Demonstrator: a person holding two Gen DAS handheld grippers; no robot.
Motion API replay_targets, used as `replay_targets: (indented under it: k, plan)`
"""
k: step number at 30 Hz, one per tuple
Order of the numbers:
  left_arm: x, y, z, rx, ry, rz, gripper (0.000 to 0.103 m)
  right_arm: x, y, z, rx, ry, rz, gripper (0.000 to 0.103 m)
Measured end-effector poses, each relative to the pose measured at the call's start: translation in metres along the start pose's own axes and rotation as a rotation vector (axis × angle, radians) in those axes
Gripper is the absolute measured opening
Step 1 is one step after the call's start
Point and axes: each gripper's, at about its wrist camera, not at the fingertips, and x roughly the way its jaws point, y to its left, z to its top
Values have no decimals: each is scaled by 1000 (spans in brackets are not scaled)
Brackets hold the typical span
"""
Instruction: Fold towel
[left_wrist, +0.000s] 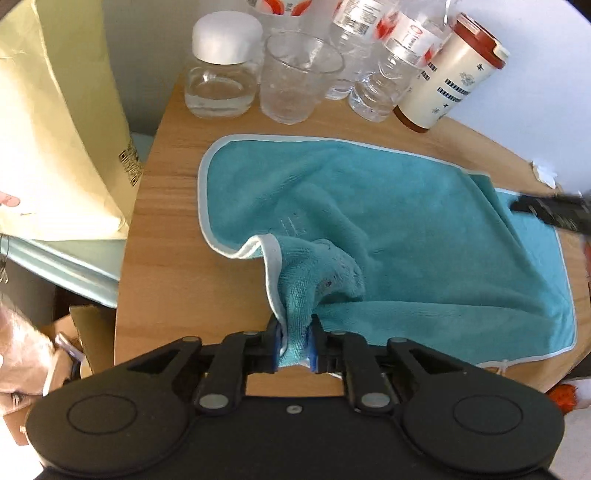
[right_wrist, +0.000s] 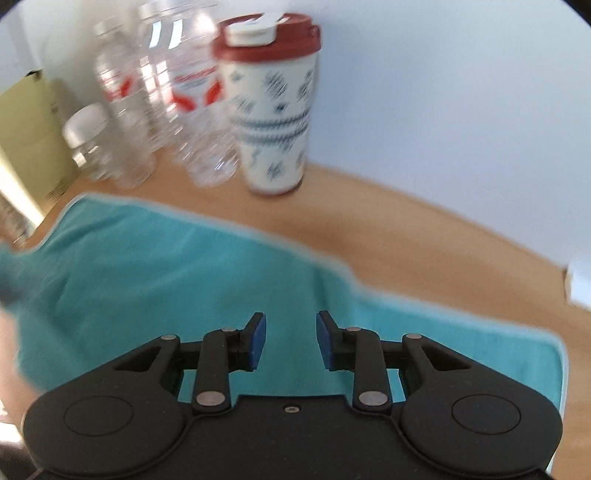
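Note:
A teal towel (left_wrist: 388, 229) with a pale edge lies spread on the round wooden table (left_wrist: 173, 229). My left gripper (left_wrist: 295, 347) is shut on the towel's near left corner, which is bunched and lifted between the blue pads. The right gripper (left_wrist: 546, 210) shows as a dark blur over the towel's right side in the left wrist view. In the blurred right wrist view the right gripper (right_wrist: 291, 341) hovers open above the towel (right_wrist: 166, 277), nothing between its fingers.
Along the table's back edge stand a lidded glass jar (left_wrist: 221, 70), a clear tumbler (left_wrist: 295, 77), several plastic water bottles (left_wrist: 388, 81) and a red-lidded travel cup (left_wrist: 450, 74). A cream paper bag (left_wrist: 55, 122) stands left of the table. Cardboard boxes sit lower left.

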Motion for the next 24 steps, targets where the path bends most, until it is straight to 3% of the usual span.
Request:
replay_targets:
  k: [1,3,7,13,14,16,19,24]
  plan:
    - [2,0,-2,5,-9,3,46,-3,5,-9,2,10,5,36]
    - [5,0,-7,31,-21,6,55,-3,12,-25,28,28,10,36]
    - [19,2,-16,64,13,4,55,1,16,-56,98,75,4,36]
    - [28,6,-26,79,-36,-31,55,1,18,-81,156,91,-21,36]
    - [28,6,-27,88,-41,-43,53,-2,16,-85,164,93,-33,36]
    - [29,5,-29,101,-46,-55,30,-3,12,-90,181,97,-55,36]
    - [25,5,-25,119,-27,-74,18,-2,6,-94,191,106,-99,36]
    - [-1,-3,-24,202,-34,-125,14,3,0,-101,190,133,-121,40]
